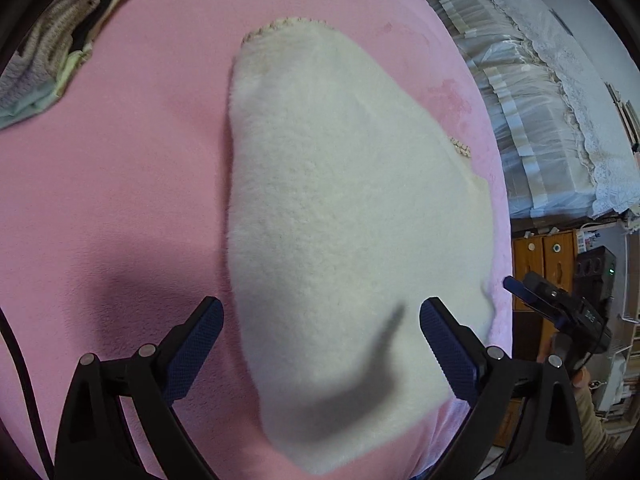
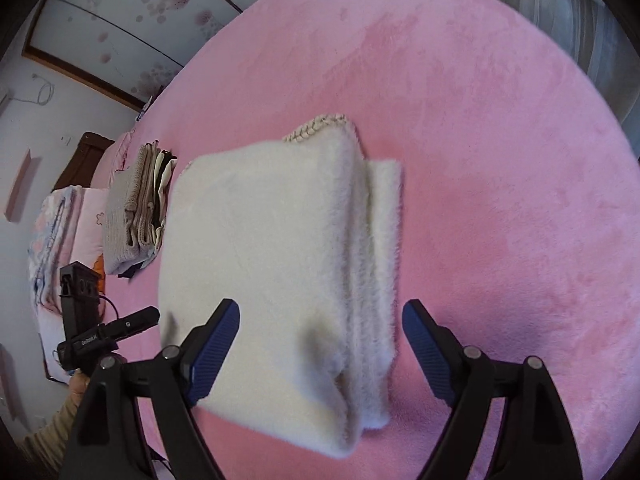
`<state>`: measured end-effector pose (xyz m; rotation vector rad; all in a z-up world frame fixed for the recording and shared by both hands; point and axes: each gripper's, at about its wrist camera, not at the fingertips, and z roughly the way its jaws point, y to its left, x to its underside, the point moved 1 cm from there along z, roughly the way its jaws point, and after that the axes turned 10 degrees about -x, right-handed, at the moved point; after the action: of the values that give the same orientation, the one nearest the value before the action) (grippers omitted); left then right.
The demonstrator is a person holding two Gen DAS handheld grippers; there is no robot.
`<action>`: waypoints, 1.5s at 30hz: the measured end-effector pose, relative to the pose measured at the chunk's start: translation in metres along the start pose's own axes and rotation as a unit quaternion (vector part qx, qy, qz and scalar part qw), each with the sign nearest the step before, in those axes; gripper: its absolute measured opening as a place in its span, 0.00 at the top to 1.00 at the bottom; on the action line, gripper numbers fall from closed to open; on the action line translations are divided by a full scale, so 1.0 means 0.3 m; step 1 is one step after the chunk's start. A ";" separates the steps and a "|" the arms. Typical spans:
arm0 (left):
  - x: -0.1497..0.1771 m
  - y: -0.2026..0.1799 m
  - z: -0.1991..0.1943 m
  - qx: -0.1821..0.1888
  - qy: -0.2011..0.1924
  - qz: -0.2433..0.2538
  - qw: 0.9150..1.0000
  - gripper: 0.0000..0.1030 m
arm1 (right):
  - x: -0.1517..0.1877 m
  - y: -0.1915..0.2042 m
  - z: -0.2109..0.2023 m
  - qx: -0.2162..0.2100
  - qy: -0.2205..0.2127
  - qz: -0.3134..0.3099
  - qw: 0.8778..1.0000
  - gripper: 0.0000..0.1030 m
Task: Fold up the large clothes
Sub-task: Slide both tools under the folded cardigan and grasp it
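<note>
A fluffy cream-white garment (image 1: 340, 216) lies folded into a thick block on the pink bed cover (image 1: 112, 184); a knitted trim shows at its far edge. In the right wrist view the same garment (image 2: 272, 272) shows its stacked folded layers on the right side. My left gripper (image 1: 322, 320) is open and empty, hovering over the near end of the garment. My right gripper (image 2: 320, 324) is open and empty, its fingers spread above the garment's near edge. Each gripper shows in the other's view: the right one (image 1: 560, 304), the left one (image 2: 92, 320).
A stack of folded clothes (image 2: 136, 208) lies on the pink cover (image 2: 500, 160) beyond the garment, also at the top left of the left wrist view (image 1: 52, 52). A bed with a lace cover (image 1: 540, 100) and a wooden cabinet (image 1: 548, 256) stand to the right.
</note>
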<state>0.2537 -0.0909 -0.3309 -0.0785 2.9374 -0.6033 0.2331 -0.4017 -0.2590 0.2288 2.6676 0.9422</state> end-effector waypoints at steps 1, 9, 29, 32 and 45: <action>-0.005 0.004 0.020 0.000 0.006 0.003 1.000 0.05 | -0.004 -0.012 0.013 0.000 0.004 0.001 1.000 0.18; -0.021 0.002 0.123 0.030 0.029 0.007 0.999 0.05 | -0.025 -0.087 0.134 -0.025 0.049 0.007 0.998 0.18; -0.034 -0.009 0.244 0.088 0.038 0.008 0.995 0.00 | -0.062 -0.097 0.330 -0.117 0.087 -0.018 0.989 0.12; -0.040 -0.013 0.253 0.097 0.042 0.011 0.994 0.00 | -0.069 -0.105 0.352 -0.124 0.093 -0.004 0.988 0.05; -0.023 -0.097 0.149 0.023 -0.006 0.042 0.999 0.31 | -0.043 0.005 0.265 -0.089 0.064 -0.053 0.993 0.58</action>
<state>0.2679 -0.1345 -0.3590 0.0445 2.8958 -0.6556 0.2720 -0.3572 -0.3140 -0.0142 2.6580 1.1880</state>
